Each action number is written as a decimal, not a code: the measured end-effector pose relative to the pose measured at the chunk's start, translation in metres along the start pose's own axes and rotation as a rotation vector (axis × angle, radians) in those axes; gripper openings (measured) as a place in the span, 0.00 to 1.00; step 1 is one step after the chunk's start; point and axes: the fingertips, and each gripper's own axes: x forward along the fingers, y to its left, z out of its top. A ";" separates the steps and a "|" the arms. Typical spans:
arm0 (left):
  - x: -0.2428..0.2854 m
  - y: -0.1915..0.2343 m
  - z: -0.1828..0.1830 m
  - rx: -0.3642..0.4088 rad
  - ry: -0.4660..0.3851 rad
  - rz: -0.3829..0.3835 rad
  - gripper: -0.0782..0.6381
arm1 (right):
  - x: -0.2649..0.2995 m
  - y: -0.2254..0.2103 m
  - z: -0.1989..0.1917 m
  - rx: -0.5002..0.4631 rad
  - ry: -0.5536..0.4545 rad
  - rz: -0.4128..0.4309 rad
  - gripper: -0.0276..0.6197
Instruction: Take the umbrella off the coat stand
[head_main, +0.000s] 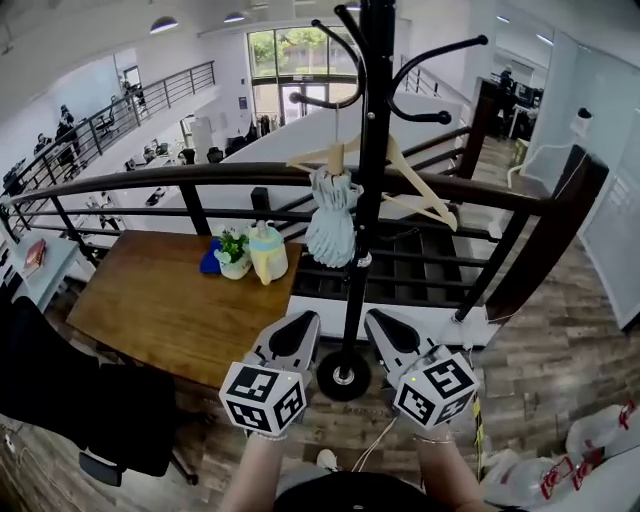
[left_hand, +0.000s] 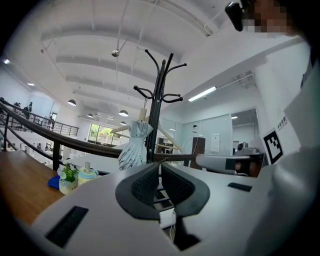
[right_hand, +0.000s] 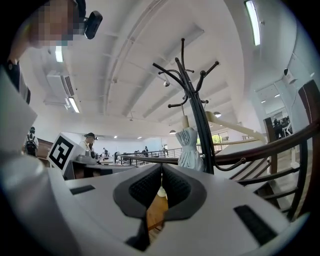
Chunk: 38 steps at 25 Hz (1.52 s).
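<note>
A folded pale blue-grey umbrella (head_main: 331, 222) hangs from a hook of the black coat stand (head_main: 369, 150), next to a wooden hanger (head_main: 412, 178). The stand's round base (head_main: 343, 375) sits on the floor between my two grippers. My left gripper (head_main: 301, 327) and right gripper (head_main: 382, 327) are both shut and empty, low in front of the stand and well short of the umbrella. In the left gripper view the umbrella (left_hand: 134, 148) hangs just left of the closed left gripper (left_hand: 160, 166). From the right gripper (right_hand: 161, 169), the umbrella (right_hand: 190, 148) appears slightly to the right.
A dark railing (head_main: 200, 176) runs behind the stand, with an open drop beyond it. At the left stands a wooden table (head_main: 150, 300) carrying a potted plant (head_main: 233, 254) and a yellow bottle (head_main: 267, 253). A black chair (head_main: 90, 400) is lower left; white bags (head_main: 590, 455) lie lower right.
</note>
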 end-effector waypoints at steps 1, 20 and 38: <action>0.005 0.006 0.002 0.000 0.000 -0.009 0.15 | 0.007 -0.002 -0.002 0.001 0.001 -0.012 0.09; 0.049 0.045 0.032 0.030 -0.066 -0.079 0.15 | 0.049 -0.027 0.010 -0.003 -0.050 -0.082 0.09; 0.128 0.077 0.117 0.150 -0.176 -0.074 0.15 | 0.118 -0.079 0.079 -0.075 -0.171 0.019 0.09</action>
